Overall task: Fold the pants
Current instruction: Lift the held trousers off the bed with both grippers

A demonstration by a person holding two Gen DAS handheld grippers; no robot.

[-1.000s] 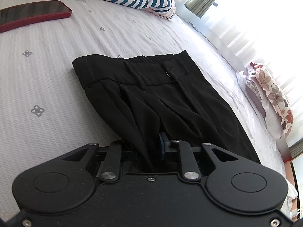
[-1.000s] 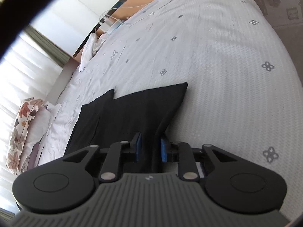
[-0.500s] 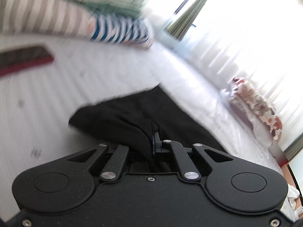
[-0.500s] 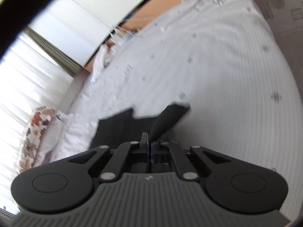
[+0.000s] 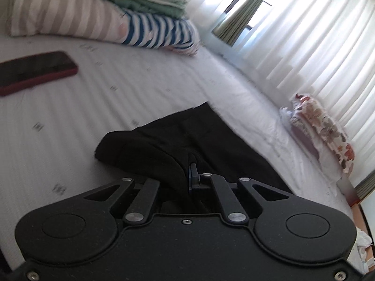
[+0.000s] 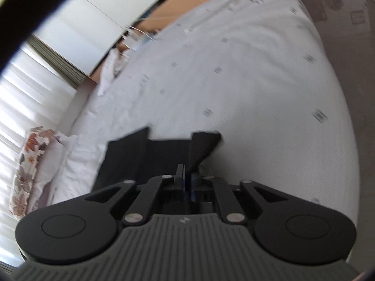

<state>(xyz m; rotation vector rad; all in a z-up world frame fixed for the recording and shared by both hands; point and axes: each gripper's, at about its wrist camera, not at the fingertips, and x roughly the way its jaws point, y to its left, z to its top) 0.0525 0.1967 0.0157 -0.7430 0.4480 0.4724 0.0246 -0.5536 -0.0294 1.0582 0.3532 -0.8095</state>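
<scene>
**Both tools pinch the near edge of the pants**

The black pants (image 5: pixel 187 140) lie on the bed (image 5: pixel 117 89), spreading straight ahead of both tools. The left tool (image 5: pixel 191 175) is closed on a raised fold near the waist end; the right tool (image 6: pixel 187 178) is closed on cloth near the leg cuffs. The long axis seems to run crosswise between the tools, so the coming fold likely carries this edge forward.

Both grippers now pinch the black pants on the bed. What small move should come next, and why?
Probably carry both pinched edges across the black fabric pants, away from the person. The left gripper and right gripper are shut on raised cloth, while the rest lies flat on the white patterned bedsheet.
</scene>
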